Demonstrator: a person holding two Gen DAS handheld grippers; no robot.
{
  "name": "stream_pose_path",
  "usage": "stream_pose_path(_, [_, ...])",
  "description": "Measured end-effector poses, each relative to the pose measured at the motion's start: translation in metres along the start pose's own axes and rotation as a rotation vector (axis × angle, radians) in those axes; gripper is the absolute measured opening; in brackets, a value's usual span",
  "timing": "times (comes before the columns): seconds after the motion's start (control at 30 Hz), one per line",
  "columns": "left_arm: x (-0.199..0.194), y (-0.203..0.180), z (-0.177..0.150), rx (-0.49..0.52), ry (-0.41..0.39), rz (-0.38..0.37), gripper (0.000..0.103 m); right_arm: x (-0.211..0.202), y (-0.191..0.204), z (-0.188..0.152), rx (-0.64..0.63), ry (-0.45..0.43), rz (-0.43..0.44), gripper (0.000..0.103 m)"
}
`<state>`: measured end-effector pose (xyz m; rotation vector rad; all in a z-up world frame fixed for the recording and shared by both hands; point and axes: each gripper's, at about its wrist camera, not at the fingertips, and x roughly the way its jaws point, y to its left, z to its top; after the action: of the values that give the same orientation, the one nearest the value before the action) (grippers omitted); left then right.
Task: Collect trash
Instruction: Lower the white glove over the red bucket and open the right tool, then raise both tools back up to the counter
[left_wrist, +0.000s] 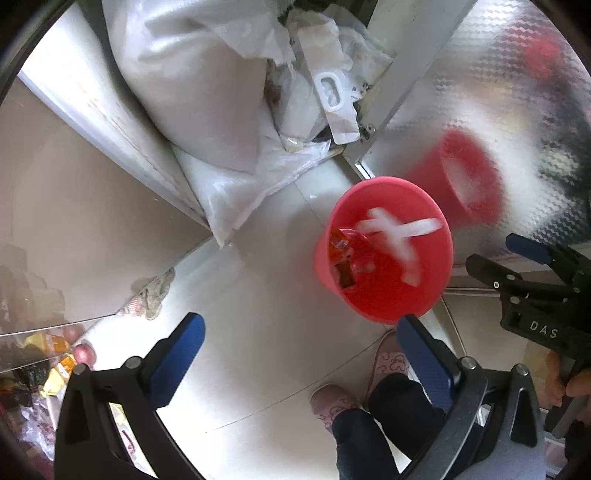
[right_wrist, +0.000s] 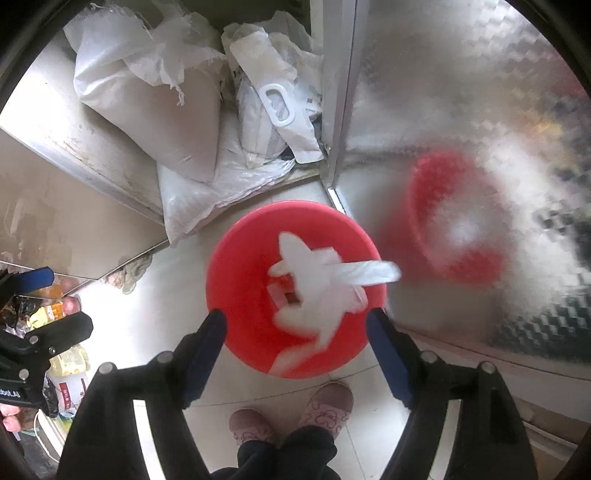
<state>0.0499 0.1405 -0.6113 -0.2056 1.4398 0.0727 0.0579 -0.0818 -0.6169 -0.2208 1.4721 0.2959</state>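
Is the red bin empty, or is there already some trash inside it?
Not empty: the red bin holds wrappers, and blurred white trash is over its mouth.

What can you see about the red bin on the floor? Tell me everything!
The red bin is a round, smooth, plastic-looking bucket with no lid, standing upright on the pale tiled floor. It sits beside a white sack and a shiny patterned door that reflects it. Inside lie orange wrappers. Blurred white tissue is at its mouth. No gripper touches it.
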Motion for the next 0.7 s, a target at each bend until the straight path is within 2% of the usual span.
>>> stream_pose_path(0.1, [-0.028,-0.002,-0.002,0.002,-0.016,0.011,0.103,-0.018,0.0,-0.001,0.013,0.008,0.024,0.076])
stream_pose_path(0.23, [-0.08,-0.004,-0.005,0.015,-0.052,0.024,0.103,-0.062,0.008,0.0,0.021,-0.009,0.043,0.083])
stream_pose_path(0.43, [-0.186,-0.008,-0.01,0.006,-0.123,0.008,0.103,-0.16,0.02,0.001,0.014,-0.085,0.048,0.084])
stream_pose_path(0.53, [-0.248,-0.015,-0.012,0.023,-0.189,0.039,0.103,-0.213,0.026,0.001,-0.004,-0.103,0.068,0.084])
stream_pose_path(0.6, [-0.287,-0.021,-0.014,0.029,-0.219,0.037,0.103,-0.25,0.029,0.002,-0.011,-0.138,0.072,0.09])
stream_pose_path(0.67, [-0.32,-0.026,-0.016,0.028,-0.244,0.033,0.103,-0.287,0.031,0.001,-0.015,-0.174,0.083,0.1])
stream_pose_path(0.7, [-0.335,-0.029,-0.016,0.033,-0.252,0.031,0.103,-0.304,0.032,0.003,-0.019,-0.184,0.088,0.101])
